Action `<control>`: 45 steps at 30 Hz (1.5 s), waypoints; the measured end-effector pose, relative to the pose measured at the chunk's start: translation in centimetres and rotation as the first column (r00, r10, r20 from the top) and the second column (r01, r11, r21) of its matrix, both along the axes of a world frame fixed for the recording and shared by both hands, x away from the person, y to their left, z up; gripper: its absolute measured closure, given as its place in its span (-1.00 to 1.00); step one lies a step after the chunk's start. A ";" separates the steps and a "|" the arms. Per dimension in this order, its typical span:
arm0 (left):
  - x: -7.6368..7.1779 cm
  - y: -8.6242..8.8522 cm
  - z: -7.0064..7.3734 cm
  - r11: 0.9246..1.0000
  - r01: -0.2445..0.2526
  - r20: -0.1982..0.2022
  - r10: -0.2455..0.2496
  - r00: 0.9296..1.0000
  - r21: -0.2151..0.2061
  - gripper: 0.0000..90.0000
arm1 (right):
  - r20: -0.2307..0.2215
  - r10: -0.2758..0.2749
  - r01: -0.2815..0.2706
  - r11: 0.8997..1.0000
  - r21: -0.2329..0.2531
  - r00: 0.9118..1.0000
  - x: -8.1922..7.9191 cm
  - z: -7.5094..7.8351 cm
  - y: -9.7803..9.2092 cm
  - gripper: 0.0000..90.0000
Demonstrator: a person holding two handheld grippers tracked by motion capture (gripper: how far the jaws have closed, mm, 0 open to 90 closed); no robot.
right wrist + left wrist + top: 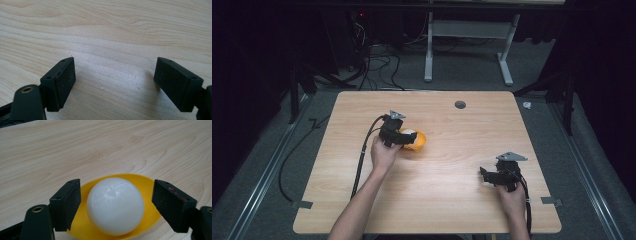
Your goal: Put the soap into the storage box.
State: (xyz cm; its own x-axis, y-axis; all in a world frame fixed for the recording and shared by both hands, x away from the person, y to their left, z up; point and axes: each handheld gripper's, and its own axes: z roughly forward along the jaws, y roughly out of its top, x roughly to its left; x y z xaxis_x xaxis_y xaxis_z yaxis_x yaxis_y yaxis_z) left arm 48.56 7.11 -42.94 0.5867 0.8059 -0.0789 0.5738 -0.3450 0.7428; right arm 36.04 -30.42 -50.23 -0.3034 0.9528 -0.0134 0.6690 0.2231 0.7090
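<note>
Left gripper view: glossy white ball (115, 206) (in yellow bowl (147, 182)) — left tool (117, 202) spread, untouching.

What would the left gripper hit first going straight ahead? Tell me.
Likely the white ball in the yellow bowl: it lies straight ahead between the left gripper's open jaws, apparently not yet touching.

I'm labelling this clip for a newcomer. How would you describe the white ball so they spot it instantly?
On the light wooden table, look left of centre, where the left gripper hangs open. Between its jaws a glossy white ball sits in a shallow yellow bowl, the only round, pale thing there.
</note>
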 end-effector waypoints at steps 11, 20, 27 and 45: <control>-0.8 1.0 0.9 1.000 0.015 0.001 -0.015 1.000 -0.024 -0.48 | 0.000 0.000 0.000 1.000 -0.001 1.000 0.0 0.0 0.0 -0.59; -1.8 1.6 1.9 0.999 0.034 0.014 -0.034 0.999 -0.042 -0.49 | 0.000 0.000 0.000 1.000 -0.001 1.000 0.0 0.0 0.0 -0.59; -2.7 2.4 2.4 0.997 0.037 0.033 -0.034 0.999 -0.065 -0.48 | 0.000 0.000 0.000 1.000 -0.001 1.000 0.0 0.0 0.0 -0.59; -4.2 4.8 3.2 0.997 0.001 0.062 0.004 0.998 -0.076 -0.48 | 0.000 -0.001 0.001 1.000 -0.001 1.000 0.0 0.0 0.0 -0.59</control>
State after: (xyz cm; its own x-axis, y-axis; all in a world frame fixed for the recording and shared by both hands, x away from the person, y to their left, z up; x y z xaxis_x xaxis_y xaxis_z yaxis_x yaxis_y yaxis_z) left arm 44.34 11.93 -39.71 0.5912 0.7999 -0.1032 0.5259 -0.2854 0.8012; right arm 36.04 -30.40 -50.23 -0.3026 0.9530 -0.0139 0.6693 0.2229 0.7087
